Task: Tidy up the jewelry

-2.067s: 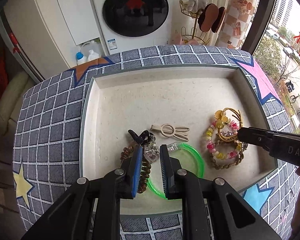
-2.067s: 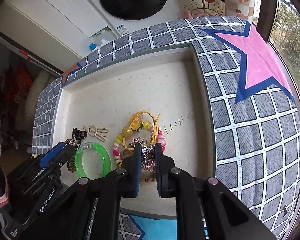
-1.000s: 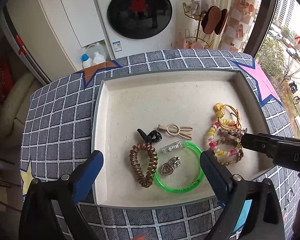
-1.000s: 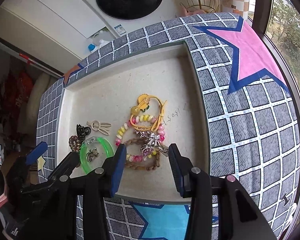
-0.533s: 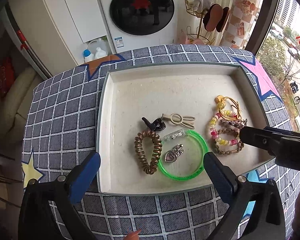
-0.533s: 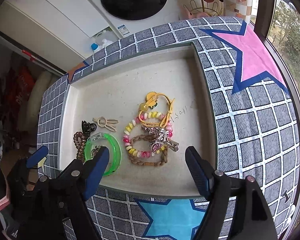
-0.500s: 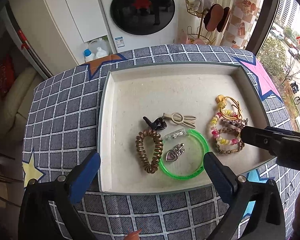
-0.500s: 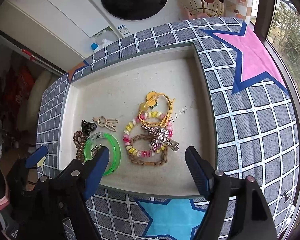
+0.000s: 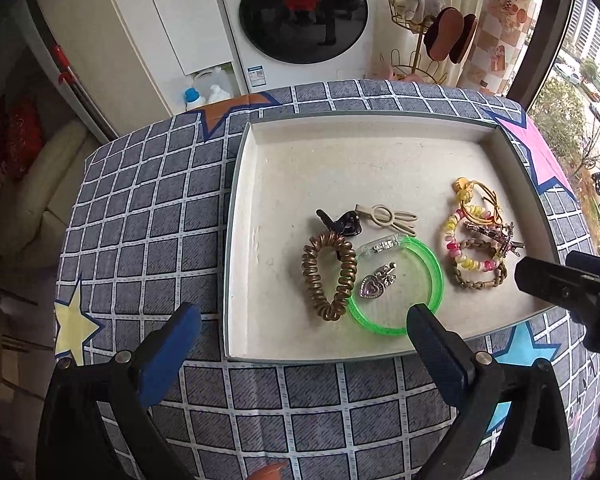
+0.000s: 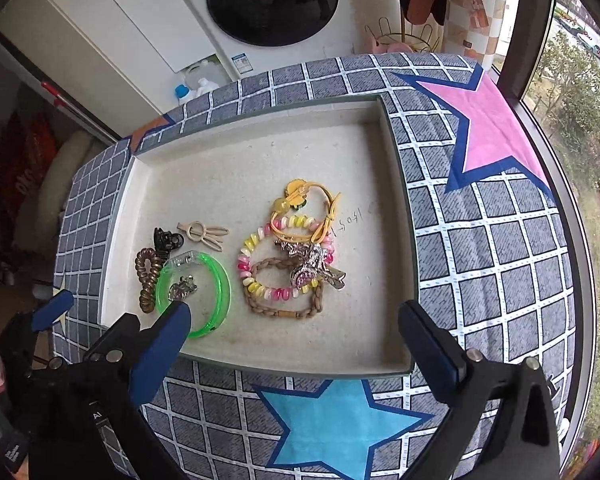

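Over the tray (image 9: pixel 236 240), left claw (image 9: pixel 302 338) hangs spread wide and empty, right claw (image 10: pixel 294 336) likewise; the heart charm (image 9: pixel 374 286) lies dead ahead, inside the green bangle (image 9: pixel 396 284), probably the left's pick.

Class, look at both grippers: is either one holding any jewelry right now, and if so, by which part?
Nothing is held. The left gripper and right gripper are both wide open above the tray; all the jewelry lies in it.

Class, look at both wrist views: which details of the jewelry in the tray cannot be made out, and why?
1. Green bangle: near edge hidden behind the right tool finger, right wrist view.
2. Braided bracelet: partly covered by the beaded bracelet and rhinestone clip, left wrist view.
3. Writing on the tray: too small to read.
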Available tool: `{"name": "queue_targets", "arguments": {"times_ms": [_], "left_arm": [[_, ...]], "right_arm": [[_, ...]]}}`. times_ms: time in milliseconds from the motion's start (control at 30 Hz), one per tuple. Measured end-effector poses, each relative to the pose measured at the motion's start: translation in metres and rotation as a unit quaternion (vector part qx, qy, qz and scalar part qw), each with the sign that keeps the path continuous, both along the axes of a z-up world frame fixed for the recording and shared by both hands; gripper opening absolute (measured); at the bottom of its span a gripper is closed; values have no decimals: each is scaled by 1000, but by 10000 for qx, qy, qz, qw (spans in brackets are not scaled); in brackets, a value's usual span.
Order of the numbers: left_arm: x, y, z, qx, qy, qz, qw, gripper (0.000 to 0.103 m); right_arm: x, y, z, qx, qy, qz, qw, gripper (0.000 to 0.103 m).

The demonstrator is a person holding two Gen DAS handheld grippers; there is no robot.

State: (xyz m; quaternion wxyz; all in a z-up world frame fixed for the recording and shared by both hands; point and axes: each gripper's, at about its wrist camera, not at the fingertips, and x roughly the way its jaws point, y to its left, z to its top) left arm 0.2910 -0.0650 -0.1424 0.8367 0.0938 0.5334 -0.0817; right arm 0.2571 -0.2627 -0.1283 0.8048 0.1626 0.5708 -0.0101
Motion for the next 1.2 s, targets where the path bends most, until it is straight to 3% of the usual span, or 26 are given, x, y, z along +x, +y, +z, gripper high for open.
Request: {"name": "queue_targets", "arguments": {"times_ms": [267,600,1000,1200], "left_arm": [[-20,8,4,-90,129,-77,9998,103],[-78,29,5,-188,294,-8,9994,103],[-142,59,37,-448,-66,216,9987,103],[-170,64,52,-429,-512,215,9975,103]], "right_arm": [[-20,4,4,-7,51,67,10000,103],[-67,16,6,36,111,90,9999,103],[-130,33,40,-311,-357,-114,9988,103],[-161,47,58,-490,-683,-58,9964,103]]}}
